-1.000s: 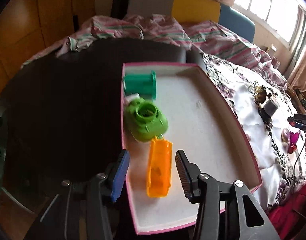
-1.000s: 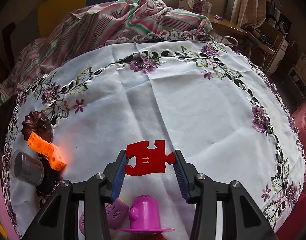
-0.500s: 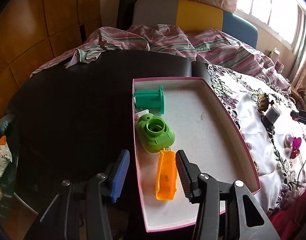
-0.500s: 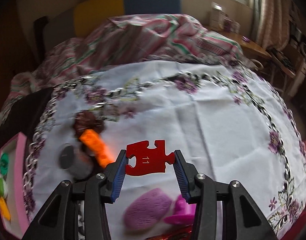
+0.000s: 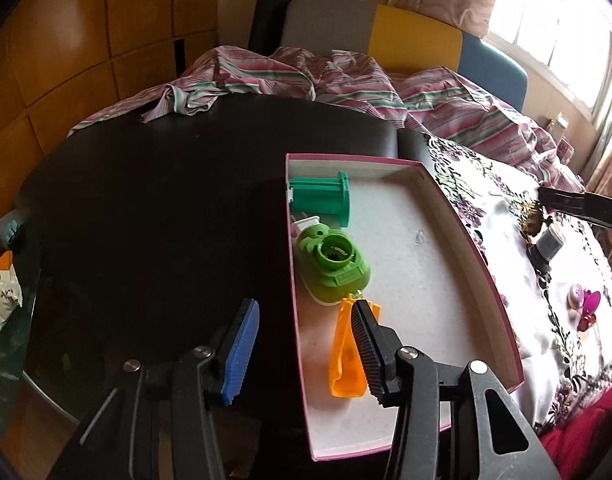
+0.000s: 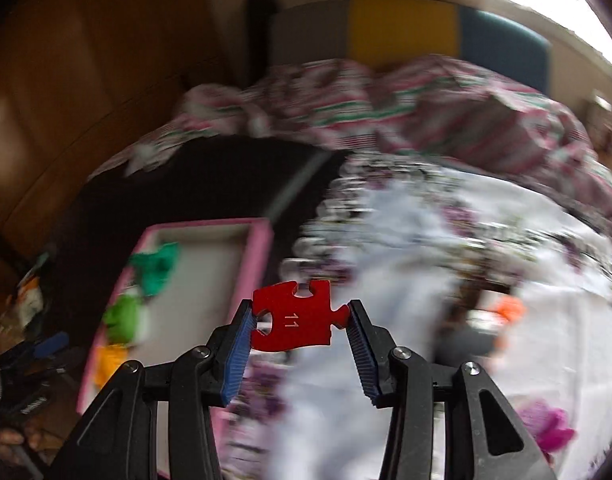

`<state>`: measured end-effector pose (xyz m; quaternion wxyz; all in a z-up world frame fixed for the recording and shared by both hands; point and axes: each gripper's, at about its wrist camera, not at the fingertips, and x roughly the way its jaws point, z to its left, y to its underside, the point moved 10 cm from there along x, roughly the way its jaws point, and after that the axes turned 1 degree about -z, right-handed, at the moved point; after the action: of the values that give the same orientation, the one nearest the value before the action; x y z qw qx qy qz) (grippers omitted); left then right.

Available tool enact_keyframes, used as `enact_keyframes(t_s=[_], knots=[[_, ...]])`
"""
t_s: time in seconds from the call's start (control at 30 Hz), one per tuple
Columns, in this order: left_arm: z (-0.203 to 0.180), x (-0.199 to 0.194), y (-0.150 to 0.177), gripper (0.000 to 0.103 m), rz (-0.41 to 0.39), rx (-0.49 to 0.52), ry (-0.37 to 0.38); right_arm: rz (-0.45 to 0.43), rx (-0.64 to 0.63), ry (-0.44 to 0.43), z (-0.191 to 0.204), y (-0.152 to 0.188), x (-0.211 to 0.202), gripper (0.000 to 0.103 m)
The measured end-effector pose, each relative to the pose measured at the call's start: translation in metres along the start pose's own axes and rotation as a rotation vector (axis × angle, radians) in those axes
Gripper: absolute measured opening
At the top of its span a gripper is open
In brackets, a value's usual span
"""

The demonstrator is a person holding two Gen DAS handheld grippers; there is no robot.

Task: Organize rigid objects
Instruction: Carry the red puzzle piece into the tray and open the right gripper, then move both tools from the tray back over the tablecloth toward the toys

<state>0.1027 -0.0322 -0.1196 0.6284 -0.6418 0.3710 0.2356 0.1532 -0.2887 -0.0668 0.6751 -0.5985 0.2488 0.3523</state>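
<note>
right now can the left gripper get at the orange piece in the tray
Probably yes. The left gripper stands open and empty right above the orange piece, which lies loose in the tray; only the tray's near wall sits between its fingers.

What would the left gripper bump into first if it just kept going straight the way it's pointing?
Probably the dark tabletop, just left of the pink tray's near wall. The left gripper is open and empty, with the wall between its fingers. Depth is hard to judge, so it might clip the wall instead.

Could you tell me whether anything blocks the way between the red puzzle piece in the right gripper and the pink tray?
Nothing visible does. The right gripper holds the puzzle piece in the air near the pink tray, whose right half lies bare; the green and orange toys line its left side.
</note>
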Motion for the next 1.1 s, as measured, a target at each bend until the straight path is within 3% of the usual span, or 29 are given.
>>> enact_keyframes(t_s=[0.27, 0.53, 0.77, 1.1], knots=[[0.014, 0.0, 0.0, 0.049, -0.003, -0.033, -0.007, 0.106, -0.077, -0.139, 0.101, 0.008, 0.073, 0.046], [0.026, 0.005, 0.002, 0.049, 0.012, -0.062, -0.01, 0.243, -0.081, -0.17, 0.141, 0.039, 0.134, 0.046], [0.028, 0.008, 0.005, 0.049, 0.018, -0.068, -0.011, 0.224, -0.036, -0.194, 0.14, 0.041, 0.132, 0.051], [0.024, 0.0, 0.0, 0.051, 0.0, -0.046, -0.026, 0.145, -0.039, -0.161, 0.128, 0.028, 0.101, 0.051]])
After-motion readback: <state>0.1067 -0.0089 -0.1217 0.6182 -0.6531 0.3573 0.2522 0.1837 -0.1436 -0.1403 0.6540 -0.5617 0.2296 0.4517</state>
